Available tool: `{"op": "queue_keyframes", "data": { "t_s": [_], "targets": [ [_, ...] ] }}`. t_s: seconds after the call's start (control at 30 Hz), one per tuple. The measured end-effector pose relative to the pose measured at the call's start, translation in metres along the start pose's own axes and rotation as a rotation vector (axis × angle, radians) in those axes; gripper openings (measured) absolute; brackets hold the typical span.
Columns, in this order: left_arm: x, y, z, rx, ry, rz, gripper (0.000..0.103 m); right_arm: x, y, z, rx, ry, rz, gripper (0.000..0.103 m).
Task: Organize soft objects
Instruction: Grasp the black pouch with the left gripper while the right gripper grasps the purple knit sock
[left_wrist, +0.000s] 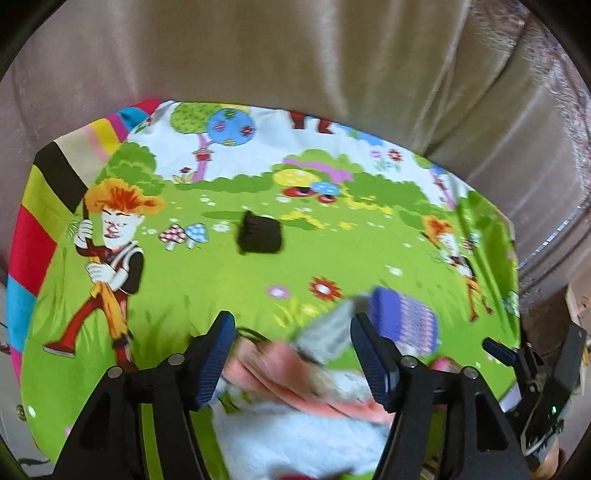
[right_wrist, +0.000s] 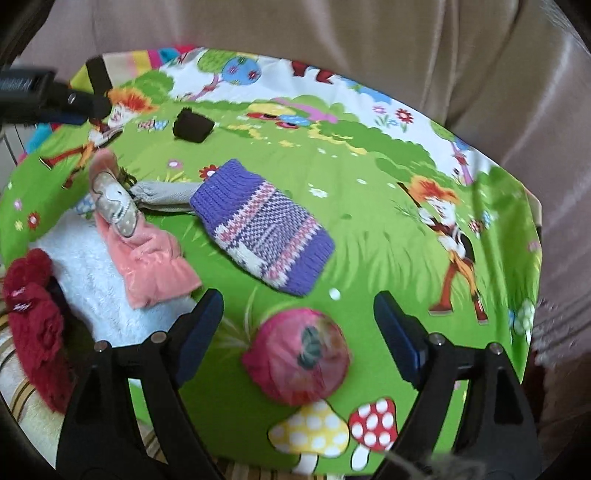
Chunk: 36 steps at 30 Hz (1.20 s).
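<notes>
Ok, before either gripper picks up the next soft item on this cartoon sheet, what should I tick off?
1. Right gripper open, nothing held: ok.
2. Pink ball lies between its fingers, unpinched: ok.
3. Left gripper open over the peach cloth: ok.
4. Purple knitted pouch lies apart from the ball: ok.
5. Small black item stands alone on the sheet: ok.
6. Sharpness of the left view: not ok, blurred.
</notes>
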<state>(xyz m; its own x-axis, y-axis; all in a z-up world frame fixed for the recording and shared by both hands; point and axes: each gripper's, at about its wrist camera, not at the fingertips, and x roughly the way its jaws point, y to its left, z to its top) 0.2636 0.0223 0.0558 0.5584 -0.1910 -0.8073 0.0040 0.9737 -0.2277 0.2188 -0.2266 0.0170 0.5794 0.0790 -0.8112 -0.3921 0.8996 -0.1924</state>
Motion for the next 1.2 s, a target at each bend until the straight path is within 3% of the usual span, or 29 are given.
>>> {"op": "queue_keyframes", "data": {
  "t_s": [0.33, 0.77, 0.83, 0.9, 0.93, 1.0, 1.07, 1.2],
  "targets": [
    [0.065, 0.020, 0.048, -0.010, 0.058, 0.066, 0.071, 0.046, 0.019, 0.020, -0.073, 0.054, 0.008, 0.086],
    [0.136, 0.002, 0.072, 0.145, 0.094, 0.188, 0.071, 0.074, 0.023, 0.031, -0.061, 0.055, 0.015, 0.085],
    [0.144, 0.001, 0.071, 0.163, 0.106, 0.192, 0.066, 0.076, 0.024, 0.031, -0.060, 0.053, 0.012, 0.081],
    [0.155, -0.001, 0.068, 0.195, 0.133, 0.183, 0.046, 0.077, 0.024, 0.030, -0.056, 0.051, 0.006, 0.074],
    [0.158, -0.002, 0.066, 0.209, 0.133, 0.188, 0.045, 0.077, 0.025, 0.030, -0.056, 0.047, 0.000, 0.072],
    [0.156, -0.004, 0.064, 0.229, 0.111, 0.179, 0.035, 0.076, 0.024, 0.030, -0.054, 0.037, -0.006, 0.061],
    [0.152, -0.004, 0.065, 0.230, 0.103, 0.174, 0.028, 0.073, 0.023, 0.030, -0.047, 0.025, -0.011, 0.049],
    [0.136, -0.002, 0.065, 0.205, 0.068, 0.157, 0.027, 0.063, 0.018, 0.029, -0.012, 0.000, 0.008, 0.028]
  ]
}}
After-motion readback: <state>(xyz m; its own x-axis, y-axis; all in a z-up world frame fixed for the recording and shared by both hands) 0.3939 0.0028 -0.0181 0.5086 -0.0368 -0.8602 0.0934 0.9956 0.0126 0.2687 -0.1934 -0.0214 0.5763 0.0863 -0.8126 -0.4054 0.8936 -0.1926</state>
